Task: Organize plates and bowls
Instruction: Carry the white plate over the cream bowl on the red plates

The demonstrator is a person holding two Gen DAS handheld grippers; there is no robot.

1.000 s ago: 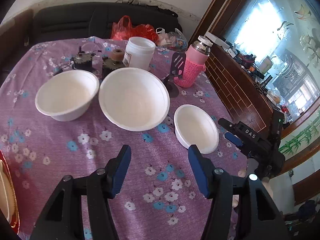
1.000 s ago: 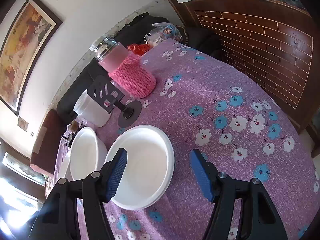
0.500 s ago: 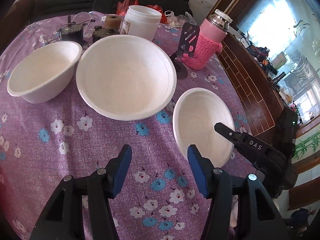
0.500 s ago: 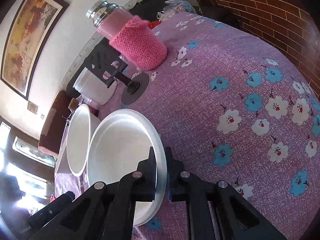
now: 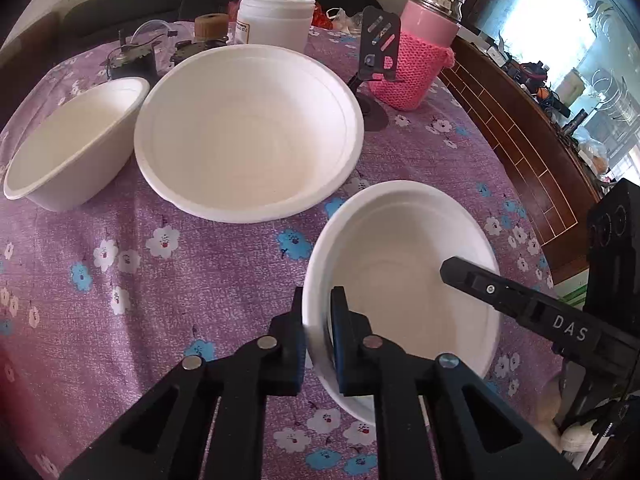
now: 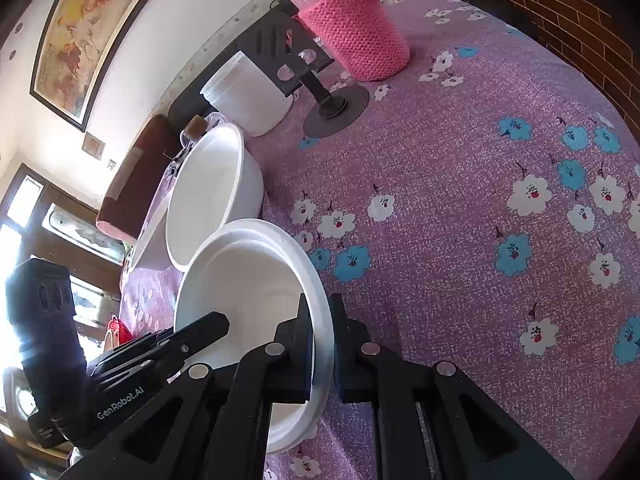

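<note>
The small bowl (image 5: 404, 280) is being gripped on two sides of its rim. The left gripper (image 5: 318, 312) is being held with its jaws pinched narrow on the near-left edge of the rim, one finger inside the wall and one outside. The right gripper (image 6: 322, 320) is being held the same way on the opposite edge, and one of its black fingers (image 5: 472, 276) is being seen reaching over the rim in the left wrist view. Whether the small bowl is being lifted or is resting on the tablecloth (image 5: 180, 280) cannot be told from these views.

The large bowl (image 5: 248, 128) is being shown just beyond the small bowl, near it but apart. The medium bowl (image 5: 76, 144) is lying just to the left of the large bowl, very close to its rim. Behind them, a white tub (image 5: 276, 20), a black phone stand (image 5: 376, 56) and a pink flask (image 5: 420, 48) in a knitted sleeve are being seen upright at the far side of the table.
</note>
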